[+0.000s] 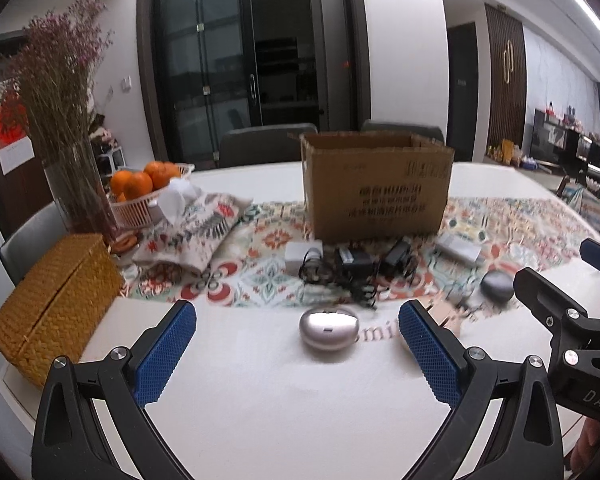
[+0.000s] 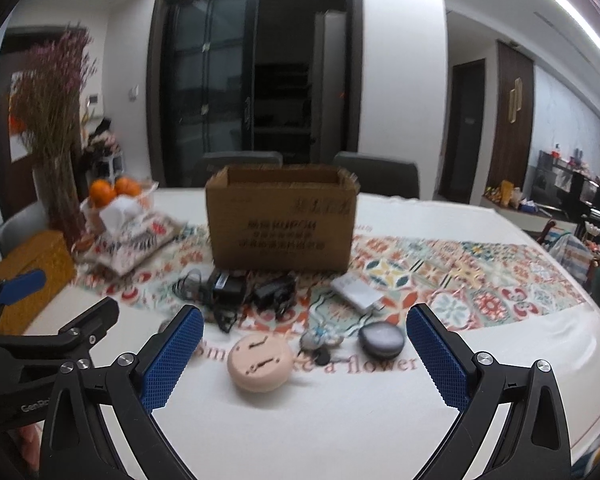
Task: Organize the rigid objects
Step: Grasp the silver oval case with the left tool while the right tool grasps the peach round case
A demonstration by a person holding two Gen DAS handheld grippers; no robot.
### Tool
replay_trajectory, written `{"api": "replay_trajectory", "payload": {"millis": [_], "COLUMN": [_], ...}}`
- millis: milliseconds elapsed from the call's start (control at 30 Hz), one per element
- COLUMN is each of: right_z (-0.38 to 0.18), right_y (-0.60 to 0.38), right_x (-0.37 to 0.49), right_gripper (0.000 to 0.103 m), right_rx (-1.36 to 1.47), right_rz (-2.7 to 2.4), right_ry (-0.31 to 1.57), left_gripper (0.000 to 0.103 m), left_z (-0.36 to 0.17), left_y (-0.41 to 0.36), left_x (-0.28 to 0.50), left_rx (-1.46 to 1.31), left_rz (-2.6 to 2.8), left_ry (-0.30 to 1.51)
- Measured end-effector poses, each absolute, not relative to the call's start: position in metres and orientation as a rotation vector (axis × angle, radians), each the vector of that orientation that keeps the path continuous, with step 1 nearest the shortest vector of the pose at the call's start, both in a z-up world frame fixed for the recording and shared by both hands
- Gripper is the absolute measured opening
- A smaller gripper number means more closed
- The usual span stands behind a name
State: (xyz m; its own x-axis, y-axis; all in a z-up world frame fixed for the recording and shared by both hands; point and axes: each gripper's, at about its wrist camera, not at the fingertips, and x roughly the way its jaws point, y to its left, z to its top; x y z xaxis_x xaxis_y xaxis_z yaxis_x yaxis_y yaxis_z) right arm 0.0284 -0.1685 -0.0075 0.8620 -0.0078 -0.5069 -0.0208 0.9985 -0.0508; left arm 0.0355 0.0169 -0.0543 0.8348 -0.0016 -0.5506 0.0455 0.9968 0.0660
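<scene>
Hovering wide open over the white tablecloth (image 1: 260, 400), the left gripper (image 1: 298, 356) is facing a smooth silver egg-shaped case (image 1: 329, 327) lying just ahead between its blue pads, while the right gripper (image 2: 304, 360), jaws also spread, is lining up on a flat round pink plastic case (image 2: 259, 364); both look light, hard and slippery, best pinched across their middles, with the open brown cardboard box (image 2: 282, 224) waiting behind

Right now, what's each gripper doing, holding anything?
Left gripper: open, holding nothing.
Right gripper: open, holding nothing.
</scene>
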Motion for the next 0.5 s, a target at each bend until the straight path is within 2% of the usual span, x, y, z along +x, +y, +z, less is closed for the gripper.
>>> {"api": "replay_trajectory", "payload": {"millis": [500], "right_z": [-0.068], "right_y": [-0.148], "right_x": [0.086], "right_gripper": [0.103], "right_rx": [-0.16], "right_rz": [0.098], "right_ry": [0.752], "left_gripper": [0.1], "left_z": [-0.116], "left_y": [0.019], "left_x": [0.079], "left_rx": [0.193], "left_rz": [-0.1], "left_ry": [0.688]}}
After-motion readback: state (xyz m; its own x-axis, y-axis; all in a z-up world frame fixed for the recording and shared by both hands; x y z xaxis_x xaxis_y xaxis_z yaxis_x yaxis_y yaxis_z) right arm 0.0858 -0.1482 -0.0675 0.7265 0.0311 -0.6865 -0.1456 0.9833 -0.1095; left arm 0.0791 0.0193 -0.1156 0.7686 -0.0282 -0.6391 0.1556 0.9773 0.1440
